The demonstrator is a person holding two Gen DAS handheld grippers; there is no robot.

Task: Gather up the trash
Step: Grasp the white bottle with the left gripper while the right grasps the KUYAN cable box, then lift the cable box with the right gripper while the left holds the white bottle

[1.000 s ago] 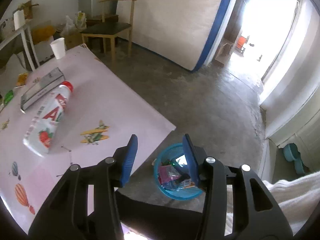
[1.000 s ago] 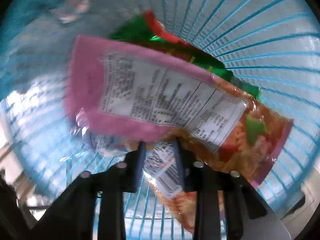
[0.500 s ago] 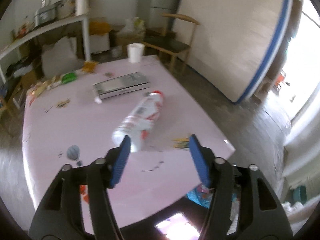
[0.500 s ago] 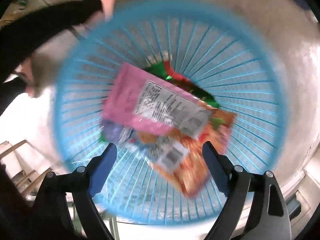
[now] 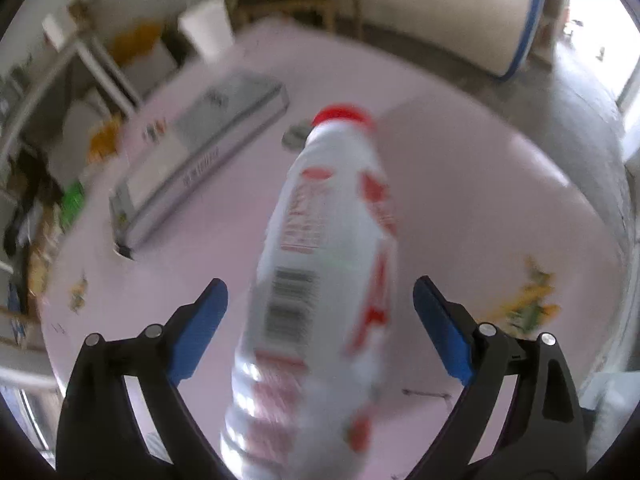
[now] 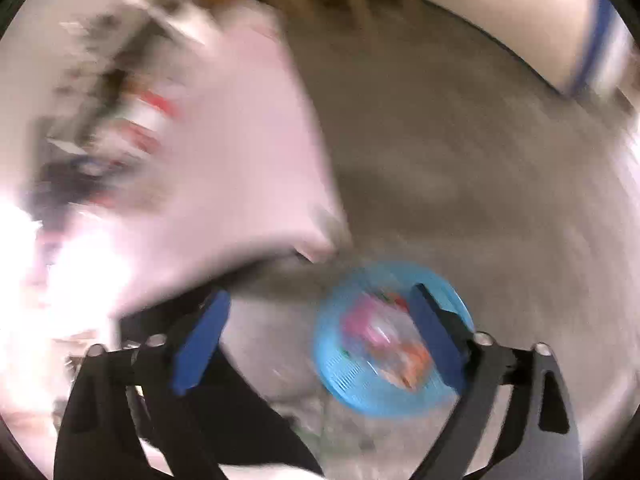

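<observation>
The left gripper point(image 5: 316, 312) is spread wide with the bottle point(image 5: 324, 280) lying lengthwise between its fingers on the counter point(image 5: 460, 184), cap pointing away, seemingly lined up for a side pinch. The right gripper point(image 6: 320, 332) is also open and empty; the blue basket point(image 6: 360, 396), blurred, sits on the floor just beyond its right finger, ready for the drop.

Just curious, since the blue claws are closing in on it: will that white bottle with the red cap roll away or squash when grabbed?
Lying on its side, the bottle may roll if nudged. Its ribbed plastic probably dents. It looks light.
</observation>
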